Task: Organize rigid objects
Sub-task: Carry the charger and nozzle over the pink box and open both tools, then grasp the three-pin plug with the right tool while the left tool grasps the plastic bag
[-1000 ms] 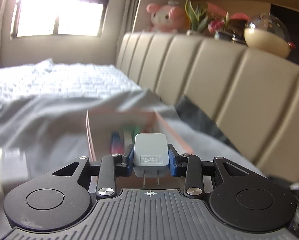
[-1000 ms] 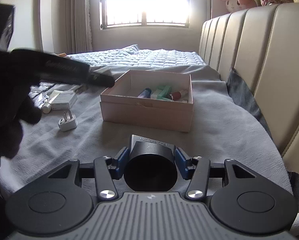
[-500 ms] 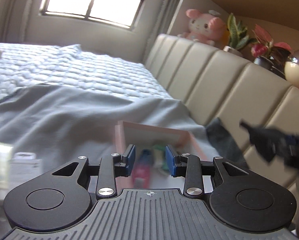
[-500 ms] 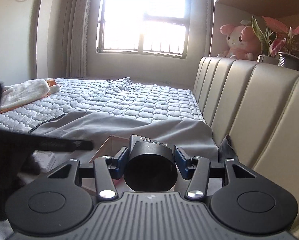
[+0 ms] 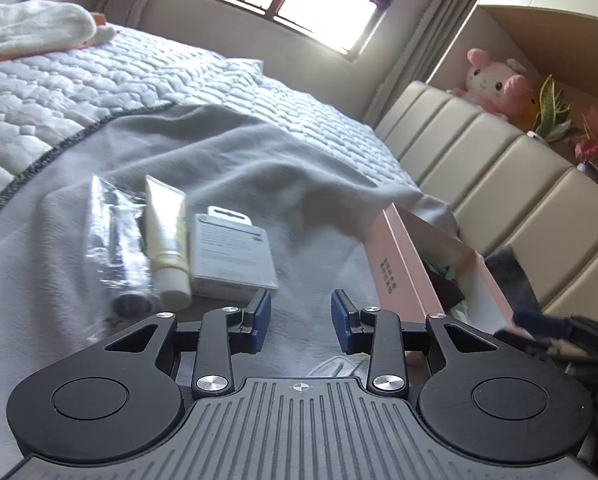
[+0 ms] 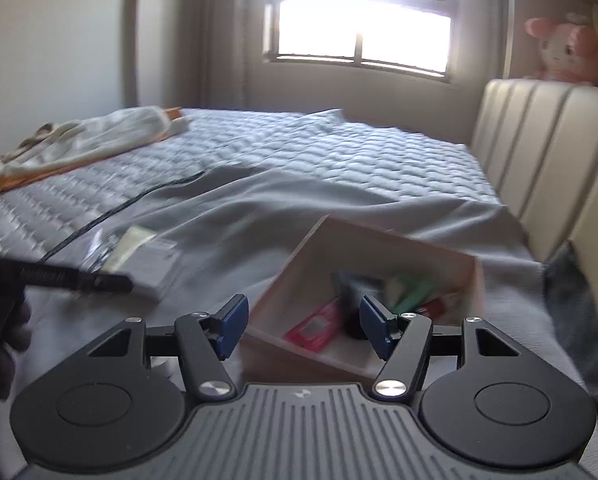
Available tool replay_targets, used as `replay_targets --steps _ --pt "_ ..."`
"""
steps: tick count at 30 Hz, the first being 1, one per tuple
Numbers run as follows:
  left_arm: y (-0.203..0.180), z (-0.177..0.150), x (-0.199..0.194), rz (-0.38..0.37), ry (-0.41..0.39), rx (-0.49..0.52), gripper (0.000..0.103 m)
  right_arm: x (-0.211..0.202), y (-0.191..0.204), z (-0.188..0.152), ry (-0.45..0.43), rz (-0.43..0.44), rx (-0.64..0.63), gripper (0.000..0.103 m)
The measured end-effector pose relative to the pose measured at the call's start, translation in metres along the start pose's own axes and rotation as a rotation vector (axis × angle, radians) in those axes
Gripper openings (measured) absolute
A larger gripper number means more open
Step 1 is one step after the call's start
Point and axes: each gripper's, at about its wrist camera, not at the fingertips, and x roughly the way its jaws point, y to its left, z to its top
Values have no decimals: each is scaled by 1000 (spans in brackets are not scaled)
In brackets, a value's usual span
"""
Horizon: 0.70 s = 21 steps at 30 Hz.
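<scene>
Above the pink box [image 6: 379,240], right gripper [image 6: 303,328] tilts downward, jaws opening

Pink box [image 5: 403,268] on grey blanket [image 5: 219,152], quilted grey-white mattress [image 5: 99,76] behind

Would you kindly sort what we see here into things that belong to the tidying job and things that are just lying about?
Part of the job:
- pink box
- white carton
- cream tube
- clear packet
- black item in the box

Just lying about:
- plush toy
- potted plant
- folded towel
- grey blanket
</scene>
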Motion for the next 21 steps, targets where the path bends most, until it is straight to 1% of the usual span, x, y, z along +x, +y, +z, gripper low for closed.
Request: replay_targets --steps 1,3,5,7,9,10,12,15,16,17,19,21 --pt "2 -1 -7 21 -17 20 36 7 20 -6 17 47 -27 63" --pt "7 -2 -17 61 -39 85 36 25 51 -13 53 94 -79 63" --pt "11 -1 -21 100 -42 148 36 45 77 -15 75 77 -122 63" --pt "20 2 -24 104 -33 151 36 66 91 -15 96 55 -124 63" --pt "34 6 -27 91 -32 103 36 83 93 -14 118 35 -80 63" --pt "41 9 -28 95 -41 73 36 89 91 -15 131 39 -50 62" --pt "58 14 -31 123 -70 -5 36 91 86 -16 160 54 -24 46" --pt "90 22 -31 170 -92 -154 36 74 86 -24 142 18 -58 47" --pt "101 25 -30 171 -87 -206 36 66 83 -27 135 7 -63 47" --pt "107 27 -28 163 -81 -234 36 56 79 -31 130 7 -60 47" --pt "111 31 -22 147 -61 -250 36 38 69 -41 126 0 -47 47" --pt "106 36 -10 145 -27 -220 36 22 57 -52 124 -24 -25 47"
